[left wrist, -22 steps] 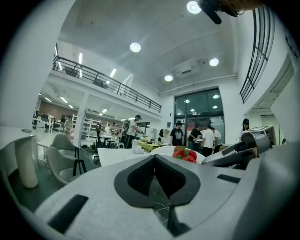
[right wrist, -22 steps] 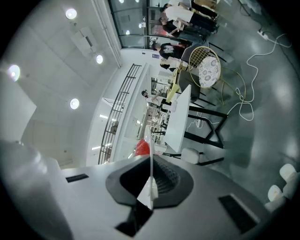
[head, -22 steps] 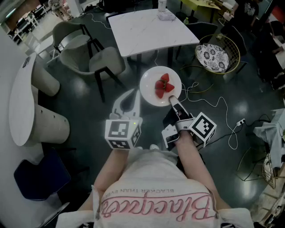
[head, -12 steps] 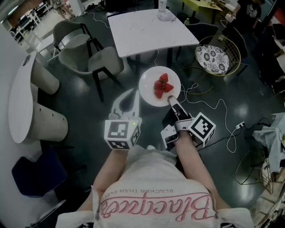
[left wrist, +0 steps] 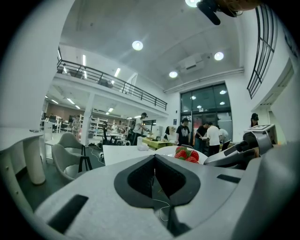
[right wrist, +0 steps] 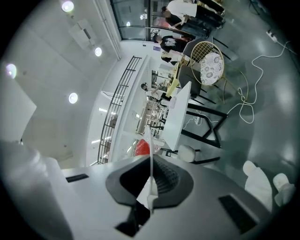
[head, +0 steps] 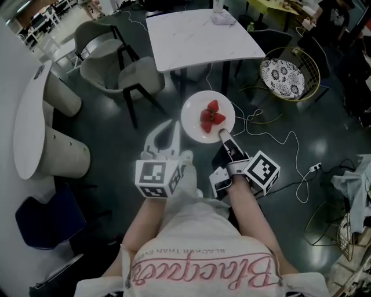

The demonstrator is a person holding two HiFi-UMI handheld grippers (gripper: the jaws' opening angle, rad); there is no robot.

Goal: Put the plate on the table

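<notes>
While the right gripper [head: 222, 134] is clamped on the near rim of the plate [head: 193, 109], the plate hangs roughly level over the dark floor, short of the table [head: 197, 35] and not yet on it. The right gripper view confirms the hold: the rim shows as a thin white edge pinched between its jaws. Key relation: the table lies straight ahead of the plate, beyond its far edge, roughly along the line in which the right gripper points, with open floor and the table's legs between them. The plate is round, so no long axis matters. Judgement: the coming move is a forward carry, high enough for the plate's underside to clear the tabletop edge, then a set-down on the near part of the top. Plate contents: a few strawberries [head: 211, 113] bunched near the centre, loose; a tilt could roll them. Left gripper [head: 173, 126]: jaws together on nothing, just beside the plate's left edge and apart from it. Tabletop: bare save a small pale object [head: 220, 16] at the far edge, too small to identify.
</notes>
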